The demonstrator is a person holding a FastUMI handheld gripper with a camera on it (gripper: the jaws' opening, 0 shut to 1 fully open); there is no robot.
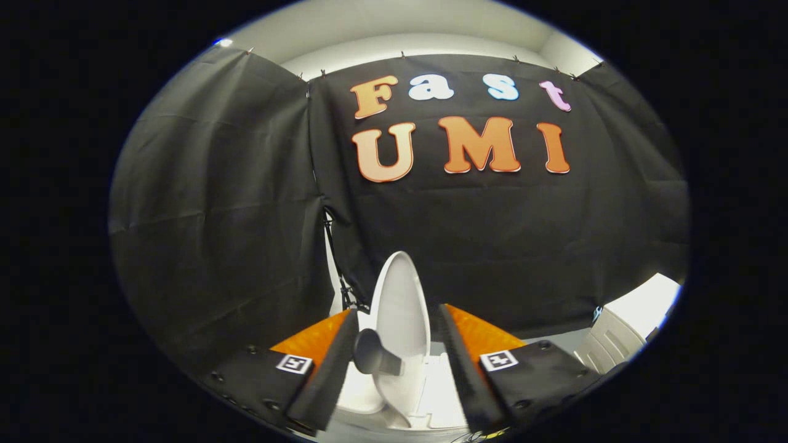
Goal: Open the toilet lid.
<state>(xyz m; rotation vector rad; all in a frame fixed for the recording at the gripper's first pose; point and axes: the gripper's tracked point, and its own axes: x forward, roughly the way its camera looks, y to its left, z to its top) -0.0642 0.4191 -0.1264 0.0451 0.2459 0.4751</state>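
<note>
In the gripper view, the gripper (397, 351) has its two fingers spread wide apart, holding nothing. The toilet lid (400, 307) stands raised, close to upright, in the gap between them; its narrow top edge rises beyond the fingertips against the black cloth wall (209, 215). A dark round knob on a short stem (372, 355) juts from the lid's lower part, just inside the left finger (326, 375); whether it touches that finger cannot be told. The right finger (465, 369) stands apart from the lid. Below the lid, between the fingers, lies the white toilet body (440, 394). Beyond the right finger stands a white cabinet (628, 326).
</note>
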